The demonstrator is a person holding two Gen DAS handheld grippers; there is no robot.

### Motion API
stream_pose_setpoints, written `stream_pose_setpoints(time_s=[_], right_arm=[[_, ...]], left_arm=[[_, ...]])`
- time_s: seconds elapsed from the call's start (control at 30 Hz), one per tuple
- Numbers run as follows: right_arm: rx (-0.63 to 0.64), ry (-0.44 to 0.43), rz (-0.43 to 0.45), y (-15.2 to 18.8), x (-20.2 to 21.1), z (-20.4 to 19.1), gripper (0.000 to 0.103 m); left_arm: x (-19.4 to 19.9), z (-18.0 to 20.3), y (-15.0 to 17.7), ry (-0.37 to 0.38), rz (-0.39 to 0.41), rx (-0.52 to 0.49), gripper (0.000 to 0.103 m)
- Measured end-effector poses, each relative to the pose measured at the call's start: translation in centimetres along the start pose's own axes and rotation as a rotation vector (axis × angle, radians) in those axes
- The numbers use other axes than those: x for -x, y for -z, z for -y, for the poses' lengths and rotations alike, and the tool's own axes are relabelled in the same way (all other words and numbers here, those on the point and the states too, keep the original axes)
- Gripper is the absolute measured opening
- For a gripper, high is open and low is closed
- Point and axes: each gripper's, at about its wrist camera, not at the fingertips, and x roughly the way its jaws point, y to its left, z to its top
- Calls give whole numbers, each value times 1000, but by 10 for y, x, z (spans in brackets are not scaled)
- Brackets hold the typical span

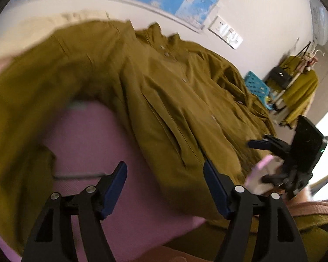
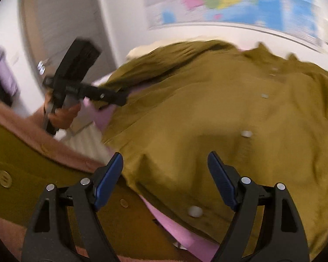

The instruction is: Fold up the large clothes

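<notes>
Coat (image 1: 164,91) sleeve, wall map (image 2: 229,2): motion-blurred.

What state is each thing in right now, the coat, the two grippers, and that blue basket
olive coat: spread on the pink surface, buttoned, one side lifted and blurred.
left gripper: open, nothing between the jaws.
right gripper: open, empty, above the coat.
blue basket: beyond the coat; contents cannot be told.

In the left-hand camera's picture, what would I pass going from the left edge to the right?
Coat sleeve → pink cover → row of coat buttons → blue basket → other gripper → clothes rack.
</notes>
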Motion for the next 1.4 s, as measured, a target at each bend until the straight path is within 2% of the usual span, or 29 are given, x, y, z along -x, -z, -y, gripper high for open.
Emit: stream_pose_setpoints(time_s=[0.1, 0.13, 0.2, 0.23, 0.3, 0.33, 0.37, 0.43, 0.5, 0.53, 0.57, 0.63, 0.73, 0.83, 0.9, 0.97, 1.17, 1.33, 1.4], right_arm=[[46, -26, -32, 1, -12, -11, 79], [47, -24, -33, 1, -14, -12, 79], [18, -29, -25, 0, -16, -8, 79], [6, -30, -20, 0, -15, -6, 79], [-6, -17, -10, -1, -13, -2, 79], [-14, -18, -1, -2, -12, -1, 79], [-20, -22, 5, 1, -7, 1, 79], [-17, -28, 13, 1, -7, 0, 79], [2, -37, 16, -1, -7, -4, 79], [7, -42, 17, -1, -8, -6, 79], [7, -52, 18, -2, -12, -7, 79], [6, -68, 10, -3, -20, -9, 79], [18, -68, -10, -2, -33, -13, 79], [59, -44, -14, -3, -43, -20, 78], [106, -12, -22, -2, -48, -26, 78], [126, 1, -20, -1, -47, -29, 78], [140, 21, -26, 7, -38, -30, 69], [144, 47, -38, 12, -32, -26, 68], [140, 71, -35, 12, -35, -24, 62]], left_arm=[[-6, 4, 6, 83, -31, 3, 74], [-9, 6, 8, 146, -46, 8, 75], [-16, 11, 10, 232, -74, 15, 76], [-21, 15, 9, 242, -84, 9, 76], [-22, 20, 5, 248, -84, 2, 61], [-16, 24, 0, 262, -65, 3, 46], [-9, 26, -5, 277, -43, 3, 35], [13, 30, -17, 304, 10, -7, 30], [33, 42, -26, 287, 58, -56, 33], [36, 46, -27, 266, 65, -76, 40], [34, 50, -25, 233, 53, -107, 52], [20, 46, -19, 155, 7, -107, 65], [-4, 17, -9, 52, -73, -7, 65], [-10, -10, -6, 39, -63, 106, 65], [-8, -23, -8, 23, -44, 146, 69], [-9, -30, -12, 8, -42, 156, 70], [-27, -36, -33, 41, -50, 162, 70], [-37, -38, -46, 48, -43, 158, 70], [-37, -42, -48, 46, -37, 166, 70]])
